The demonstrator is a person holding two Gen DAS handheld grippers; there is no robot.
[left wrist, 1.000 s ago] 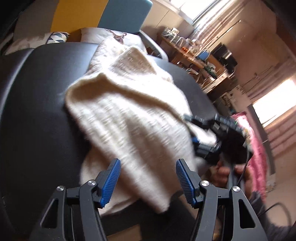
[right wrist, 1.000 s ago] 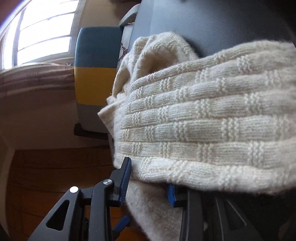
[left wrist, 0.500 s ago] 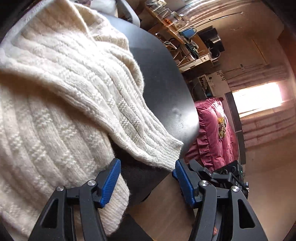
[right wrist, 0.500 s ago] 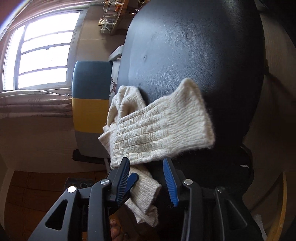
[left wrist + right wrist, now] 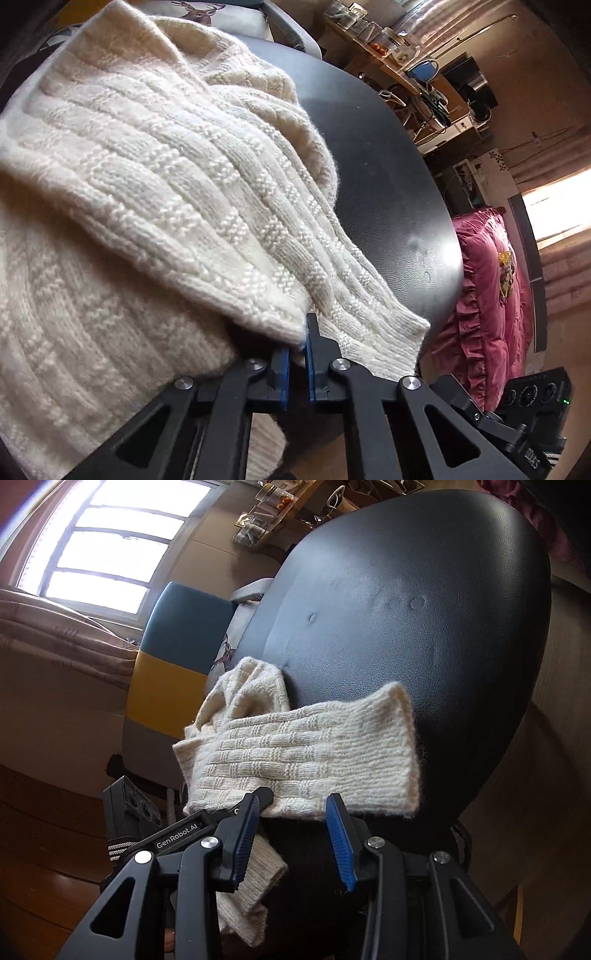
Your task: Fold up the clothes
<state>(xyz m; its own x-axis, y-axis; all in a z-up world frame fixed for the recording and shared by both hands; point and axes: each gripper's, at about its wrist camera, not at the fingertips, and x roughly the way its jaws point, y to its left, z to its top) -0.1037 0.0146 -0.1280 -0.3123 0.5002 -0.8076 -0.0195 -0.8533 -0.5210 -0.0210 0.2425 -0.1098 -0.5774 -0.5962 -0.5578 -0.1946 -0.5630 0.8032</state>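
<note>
A cream knit sweater point(image 5: 155, 192) lies bunched on a round black padded table point(image 5: 388, 177). My left gripper point(image 5: 297, 354) is shut on a thick fold of the sweater at the table's near edge. In the right wrist view the sweater point(image 5: 303, 753) lies across the near left part of the table point(image 5: 406, 609), with a sleeve hanging over the edge. My right gripper point(image 5: 293, 834) is open and empty, just off the sweater's near hem. The left gripper's body point(image 5: 136, 816) shows at its left.
A blue and yellow chair point(image 5: 173, 657) with a deer cushion stands behind the table. A pink ruffled cover point(image 5: 491, 295) is to the right, beyond the table edge. A cluttered desk point(image 5: 413, 74) stands at the back. The floor is wood.
My left gripper has closed on a fold of the sweater; it was open before. My right gripper has let go of the sweater, drawn back from it and opened wider.
</note>
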